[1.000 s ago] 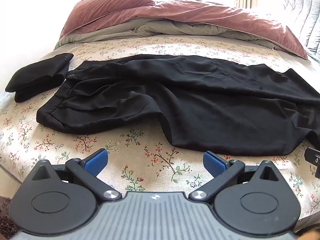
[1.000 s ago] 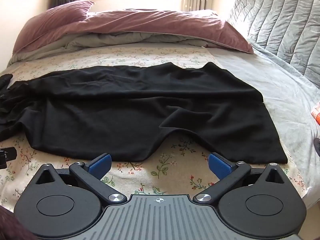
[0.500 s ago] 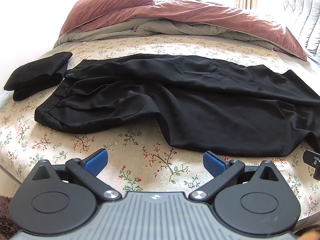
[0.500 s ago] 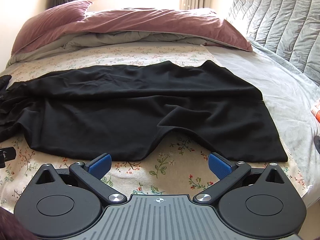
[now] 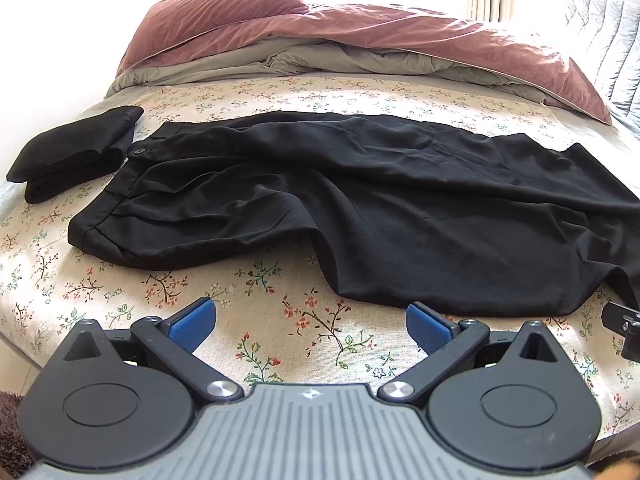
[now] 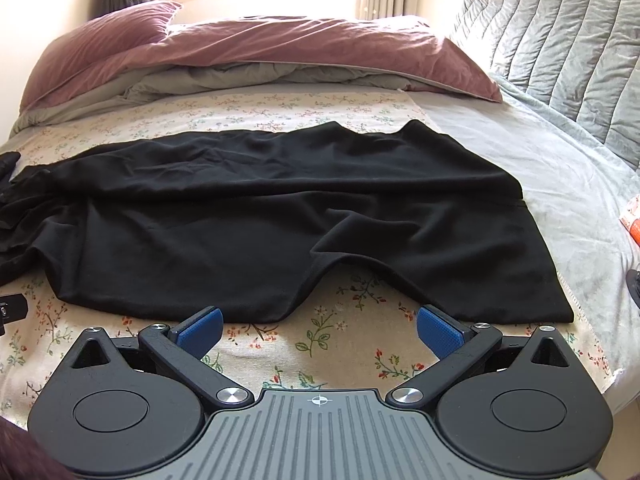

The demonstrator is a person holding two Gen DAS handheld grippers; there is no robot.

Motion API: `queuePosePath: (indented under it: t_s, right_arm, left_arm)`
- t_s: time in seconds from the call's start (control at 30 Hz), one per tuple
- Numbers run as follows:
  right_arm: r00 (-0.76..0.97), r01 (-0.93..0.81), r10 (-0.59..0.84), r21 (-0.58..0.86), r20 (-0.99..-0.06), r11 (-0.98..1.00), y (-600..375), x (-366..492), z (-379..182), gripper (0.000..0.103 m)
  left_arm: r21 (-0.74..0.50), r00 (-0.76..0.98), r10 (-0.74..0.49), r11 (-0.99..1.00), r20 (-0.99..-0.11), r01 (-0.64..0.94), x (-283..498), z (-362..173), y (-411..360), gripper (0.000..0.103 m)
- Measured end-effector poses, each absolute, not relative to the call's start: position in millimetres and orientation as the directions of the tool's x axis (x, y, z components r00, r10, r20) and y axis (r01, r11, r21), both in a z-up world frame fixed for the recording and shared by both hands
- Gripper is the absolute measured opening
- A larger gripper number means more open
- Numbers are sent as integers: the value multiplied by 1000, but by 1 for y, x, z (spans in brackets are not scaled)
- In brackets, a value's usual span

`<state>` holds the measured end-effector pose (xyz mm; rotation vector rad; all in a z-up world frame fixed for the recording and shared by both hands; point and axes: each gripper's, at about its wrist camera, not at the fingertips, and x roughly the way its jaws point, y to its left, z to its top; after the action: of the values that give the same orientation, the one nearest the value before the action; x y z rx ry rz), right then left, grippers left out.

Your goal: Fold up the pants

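Observation:
Black pants (image 5: pixel 360 200) lie spread sideways on the floral bedsheet, waistband with a button at the left, legs running right. The right wrist view shows the leg part of the pants (image 6: pixel 260 216), hems at the right. My left gripper (image 5: pixel 308 324) is open and empty, just short of the pants' near edge below the seat. My right gripper (image 6: pixel 318 330) is open and empty, just short of the near leg's edge. Each gripper's tip shows at the edge of the other's view.
A folded black garment (image 5: pixel 76 152) lies left of the waistband. A mauve duvet (image 5: pixel 360 36) and pillow are heaped at the back of the bed. A grey quilted headboard (image 6: pixel 560 48) and grey blanket (image 6: pixel 560 184) are at the right, with an orange-white item (image 6: pixel 632 220).
Both grippers have drifted slightly; the pants sit a little higher in both views. The jaws stay open and the pants have not moved.

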<state>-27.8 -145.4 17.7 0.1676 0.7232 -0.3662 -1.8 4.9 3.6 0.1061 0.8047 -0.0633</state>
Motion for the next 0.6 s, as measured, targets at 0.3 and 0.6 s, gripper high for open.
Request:
queuePosePath:
  t_s: [0.3,0.6]
  right_arm:
    - [689,384,-269,24,-673,923,-145,-28,18,103]
    - [689,381,-266,25,-674,924,-145,-28,17,103]
  left_arm:
    - [70,692,-19,993,-721,100,-2,4,4,103]
    - [68,692,-23,992,-722,103,-2,3,4,103]
